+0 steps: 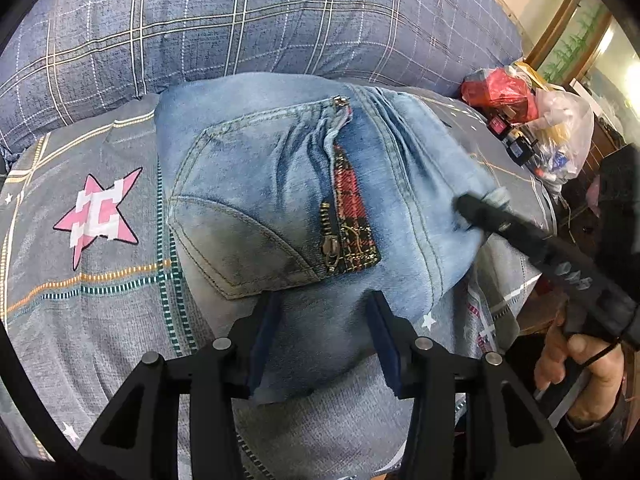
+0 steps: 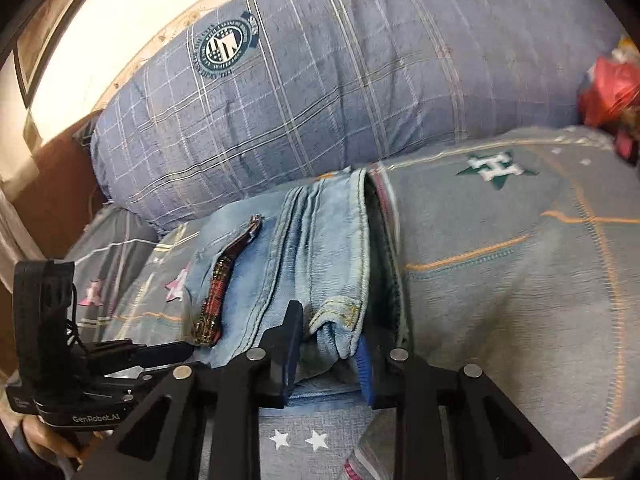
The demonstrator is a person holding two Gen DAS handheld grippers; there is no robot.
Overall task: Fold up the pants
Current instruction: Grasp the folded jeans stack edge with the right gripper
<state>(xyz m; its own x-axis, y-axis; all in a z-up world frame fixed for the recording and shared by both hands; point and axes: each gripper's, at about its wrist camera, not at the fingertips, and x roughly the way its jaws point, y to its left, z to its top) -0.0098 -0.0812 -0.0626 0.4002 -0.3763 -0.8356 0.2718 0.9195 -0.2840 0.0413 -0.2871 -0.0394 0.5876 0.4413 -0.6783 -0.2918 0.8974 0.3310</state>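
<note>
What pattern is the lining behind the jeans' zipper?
Red plaid lining on the jeans, clearest in the left wrist view.

Bed (image 1: 100, 300), covered by a grey sheet with printed stars, thin orange lines and teal dashed stripes; a pink-and-white star (image 1: 98, 216) shows left of the garment, a teal-and-white star (image 2: 494, 166) toward the far right. Folded light-blue jeans (image 1: 280, 168) lie directly on the sheet near the middle, a back pocket facing up, with an open zipper (image 1: 330, 240) showing red plaid lining. A large blue plaid pillow (image 2: 340, 92) lies along the far edge, touching the jeans' far end; it bears a round teal crest (image 2: 224, 46). Red and clear plastic bags (image 1: 532, 112) sit past the bed's right corner.
</note>
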